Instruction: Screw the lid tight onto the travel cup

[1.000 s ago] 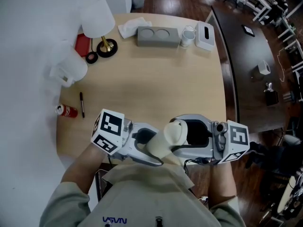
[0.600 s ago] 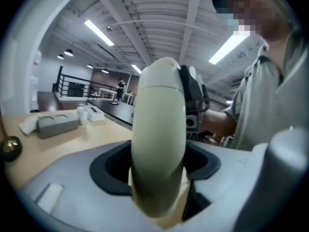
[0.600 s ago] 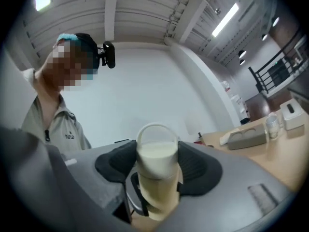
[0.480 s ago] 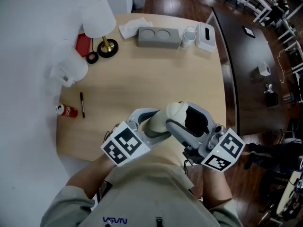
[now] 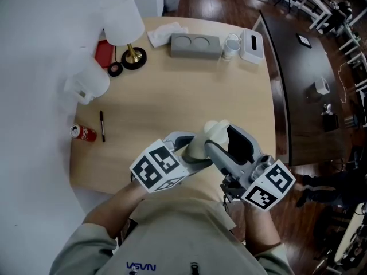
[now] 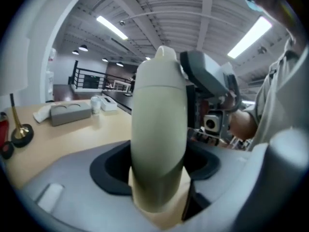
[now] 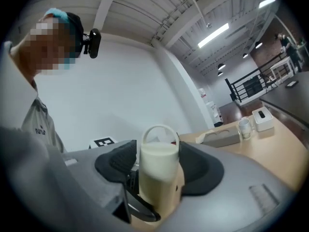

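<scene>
A cream travel cup [image 5: 207, 138] is held in the air over the near edge of the wooden table [image 5: 172, 96], between both grippers. My left gripper [image 5: 192, 152] comes in from the lower left and is shut on the cup's body [image 6: 159, 144]. My right gripper [image 5: 228, 149] comes in from the lower right, its jaws closed on either side of the cup's top end. In the right gripper view the lid [image 7: 160, 154] with its loop handle [image 7: 160, 131] sits between the dark pads [image 7: 119, 164]. In the left gripper view the right gripper [image 6: 207, 79] shows beside the cup's top.
At the table's far end stand a lamp [image 5: 123, 22], a grey two-hole holder [image 5: 195, 44], a white mug [image 5: 231, 46], a tissue box [image 5: 252, 43] and a cloth [image 5: 163, 35]. A white jug [image 5: 89, 83], a pen [image 5: 102, 126] and a red can [image 5: 82, 133] lie left. A dark table [image 5: 304, 67] stands right.
Both grippers have swung round from pointing at each other to pointing away from the person, and the cup has shifted further over the table. Both grips have held.
</scene>
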The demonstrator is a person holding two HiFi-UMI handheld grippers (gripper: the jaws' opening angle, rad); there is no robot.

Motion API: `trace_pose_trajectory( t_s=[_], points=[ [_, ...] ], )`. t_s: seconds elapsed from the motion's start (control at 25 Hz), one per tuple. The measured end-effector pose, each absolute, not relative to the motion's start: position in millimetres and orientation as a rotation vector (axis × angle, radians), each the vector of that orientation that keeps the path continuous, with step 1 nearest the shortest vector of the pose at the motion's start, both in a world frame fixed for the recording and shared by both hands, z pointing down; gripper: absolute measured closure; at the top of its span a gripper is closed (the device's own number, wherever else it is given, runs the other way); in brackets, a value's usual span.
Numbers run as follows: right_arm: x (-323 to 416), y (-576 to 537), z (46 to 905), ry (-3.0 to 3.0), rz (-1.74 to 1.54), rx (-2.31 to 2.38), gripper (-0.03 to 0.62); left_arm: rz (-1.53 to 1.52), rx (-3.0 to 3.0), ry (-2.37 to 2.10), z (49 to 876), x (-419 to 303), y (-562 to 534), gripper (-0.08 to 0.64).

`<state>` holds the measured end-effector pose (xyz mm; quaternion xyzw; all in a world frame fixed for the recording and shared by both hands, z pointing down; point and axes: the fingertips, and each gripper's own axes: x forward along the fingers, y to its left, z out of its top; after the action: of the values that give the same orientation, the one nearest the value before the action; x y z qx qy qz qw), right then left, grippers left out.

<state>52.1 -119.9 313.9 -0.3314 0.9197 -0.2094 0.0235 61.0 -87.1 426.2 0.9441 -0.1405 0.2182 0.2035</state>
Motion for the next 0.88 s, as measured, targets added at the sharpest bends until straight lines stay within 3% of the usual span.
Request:
trace_pose_trajectory(
  t_s=[0.48, 0.88],
  points=[
    [65, -81, 295, 2.787, -0.826, -0.256, 0.296, 0.283, 2.317, 0.478, 384, 52, -19, 0.244],
    [45, -60, 295, 2.844, -0.815, 0.03, 0.298, 0.351, 2.311, 0.666, 386, 56, 12, 0.244]
  ],
)
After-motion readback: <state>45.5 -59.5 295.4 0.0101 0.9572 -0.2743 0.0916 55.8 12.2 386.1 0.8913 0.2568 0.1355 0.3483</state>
